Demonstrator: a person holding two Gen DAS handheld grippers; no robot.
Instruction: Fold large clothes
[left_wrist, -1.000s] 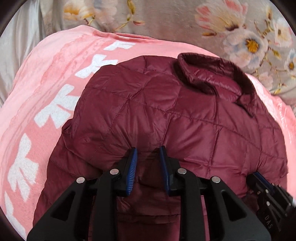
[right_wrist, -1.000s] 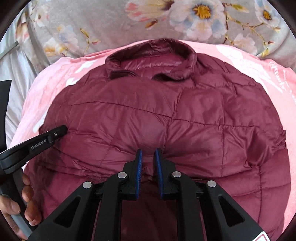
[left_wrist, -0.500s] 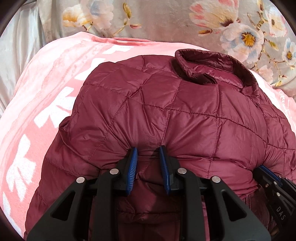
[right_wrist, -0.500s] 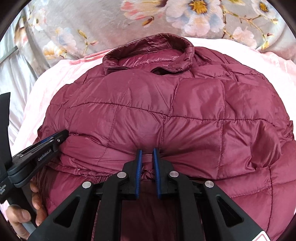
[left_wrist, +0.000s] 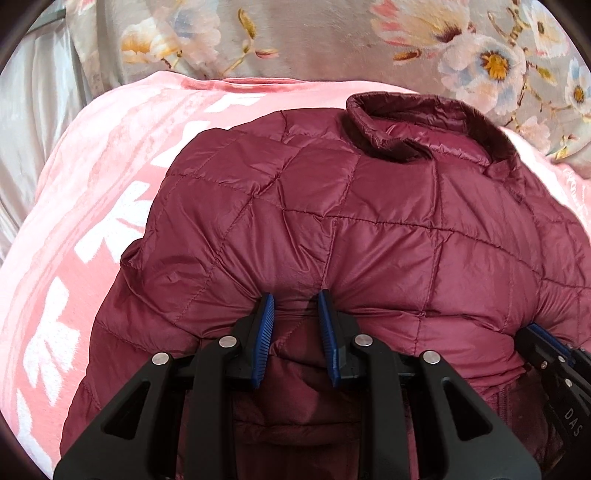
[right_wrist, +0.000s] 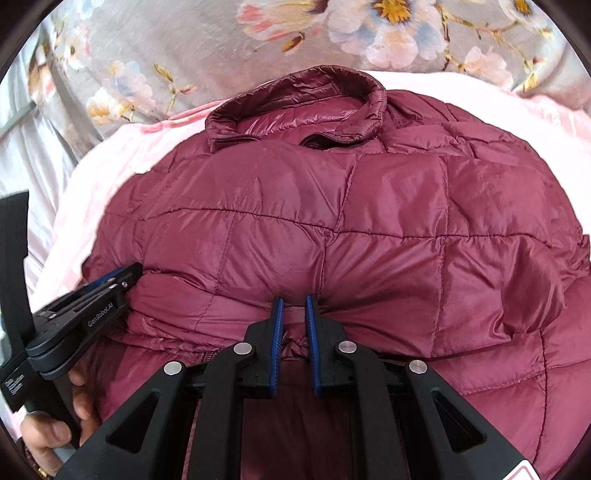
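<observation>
On the pink blanket (left_wrist: 110, 177), each hand-held gripper (left_wrist: 295, 299) pinches the maroon jacket (left_wrist: 369, 240).

On the side of my left hand-held gripper (right_wrist: 129, 275) I read "GenRobot.AI". My right hand-held gripper (left_wrist: 532, 332) shows "DAS". The pink blanket (left_wrist: 110, 184) carries large white characters I cannot read.

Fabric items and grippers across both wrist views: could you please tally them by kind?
Maroon quilted puffer jacket: 1
Pink plush blanket with white pattern: 1
Grey floral-print cover: 1
Pale grey satin sheet: 1
Black two-finger grippers with blue pads: 2, the left gripper and the right gripper, both clamped on the jacket's edge
Total: 6
</observation>
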